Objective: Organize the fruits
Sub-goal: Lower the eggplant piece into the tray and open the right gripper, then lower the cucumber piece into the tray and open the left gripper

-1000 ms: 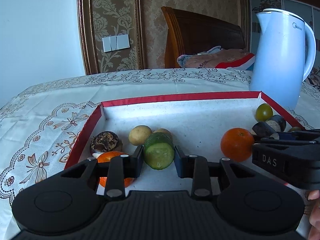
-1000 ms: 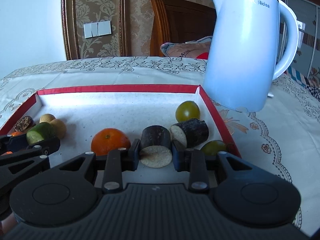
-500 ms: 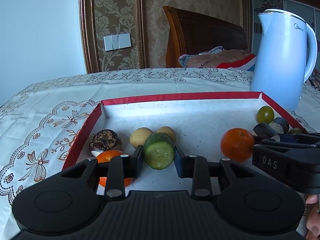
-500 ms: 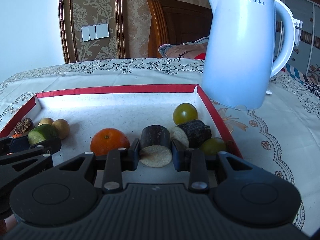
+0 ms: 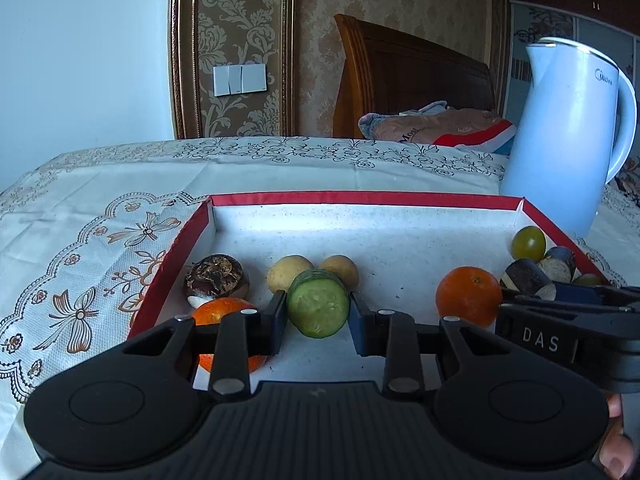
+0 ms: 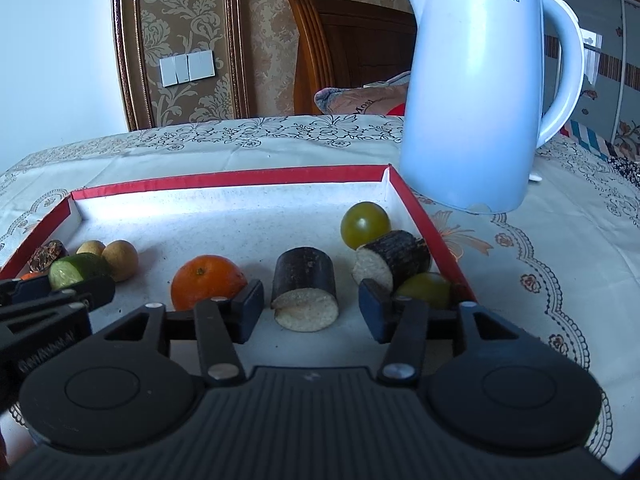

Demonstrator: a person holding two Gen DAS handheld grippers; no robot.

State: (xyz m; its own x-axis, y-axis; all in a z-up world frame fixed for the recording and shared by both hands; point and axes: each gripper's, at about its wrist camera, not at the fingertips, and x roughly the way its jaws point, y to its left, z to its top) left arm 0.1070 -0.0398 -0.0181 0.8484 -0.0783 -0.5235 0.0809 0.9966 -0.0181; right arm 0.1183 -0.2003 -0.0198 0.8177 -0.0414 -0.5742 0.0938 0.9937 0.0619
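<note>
Since the frame before, your right gripper has just been opening: its jaws now stand apart from the dark sugarcane piece, which rests on the tray floor between them, touched by neither pad. Your left gripper is clamped on the cucumber piece at the tray's left side, near two small yellow fruits. One orange lies just left of the sugarcane, and a white kettle stands behind the tray.

Tray centre open; kettle blocks far right corner
</note>
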